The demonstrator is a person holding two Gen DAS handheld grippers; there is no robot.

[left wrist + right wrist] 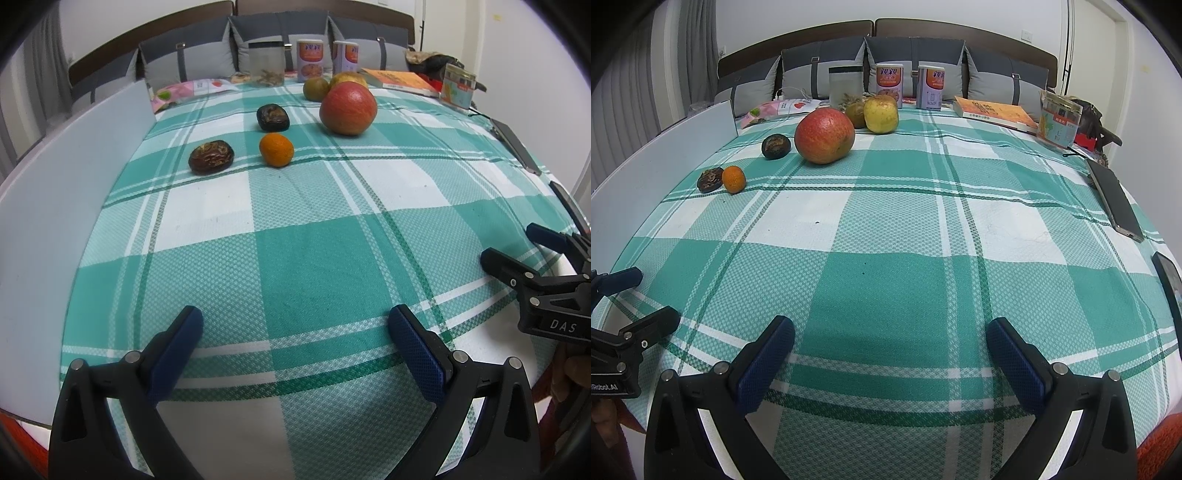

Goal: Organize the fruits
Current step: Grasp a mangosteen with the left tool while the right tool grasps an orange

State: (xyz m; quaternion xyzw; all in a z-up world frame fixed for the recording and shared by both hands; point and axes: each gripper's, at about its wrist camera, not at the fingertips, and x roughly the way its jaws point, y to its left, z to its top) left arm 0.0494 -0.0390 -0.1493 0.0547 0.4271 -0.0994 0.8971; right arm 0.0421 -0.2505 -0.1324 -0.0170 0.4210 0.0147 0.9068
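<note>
1. A table covered by a green-and-white checked cloth point(886, 229) fills the room's middle, with grey cushions point(820, 70) along a bench behind it.
2. The left gripper point(295, 328) hangs low over the near edge of the cloth, its two blue-padded fingers spread wide apart and holding nothing.
3. The right gripper point(890, 339) sits beside it, also over the near edge, its fingers likewise spread apart and empty.
4. All the fruit lies at the far left part of the cloth, well apart from both grippers.
5. A large red apple point(824, 135) is the biggest piece; just behind it sit a yellow apple point(881, 113) and a greenish-brown fruit point(855, 112), close together.
6. Left of the red apple lies a dark wrinkled fruit point(272, 117).
7. Nearer the front, a small orange point(276, 150) rests near a brown wrinkled fruit point(211, 156).
8. A white board point(74, 192) stands along the table's left edge.
9. At the back stand a clear jar point(846, 86) and two printed cans point(889, 84).
10. To the right lie an orange book point(995, 110), a small printed box point(1058, 120) and a dark phone point(1115, 199).
</note>
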